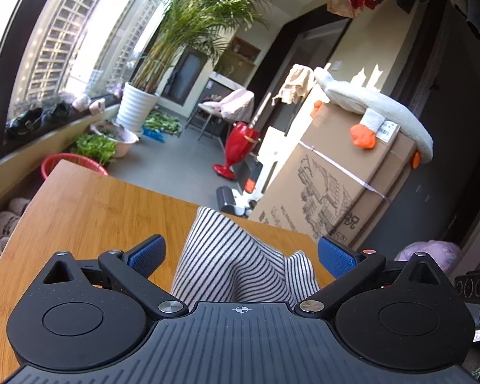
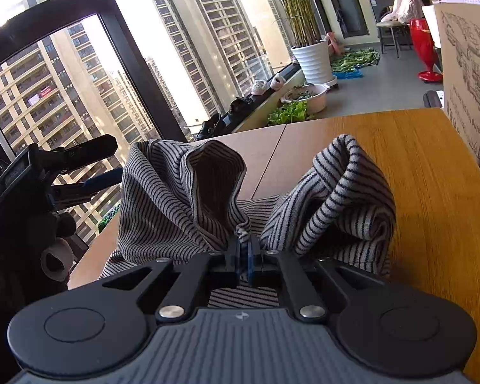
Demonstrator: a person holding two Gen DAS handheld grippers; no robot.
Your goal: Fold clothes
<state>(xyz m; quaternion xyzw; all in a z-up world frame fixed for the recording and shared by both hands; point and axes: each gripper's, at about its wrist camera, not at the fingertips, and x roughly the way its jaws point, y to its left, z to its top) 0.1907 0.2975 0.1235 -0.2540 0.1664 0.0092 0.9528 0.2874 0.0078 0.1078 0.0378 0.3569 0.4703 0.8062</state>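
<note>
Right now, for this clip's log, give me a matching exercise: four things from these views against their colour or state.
1. left gripper
2. right gripper
3. plant pot
4. toy goose's feet

a. orange
b. jaws wide open
c. white, ribbed
d. shut on the striped shirt

Pairs: 1-b, 2-d, 3-c, 4-a

Print on the cardboard box (image 1: pixel 332 192) is too blurred to read
</note>
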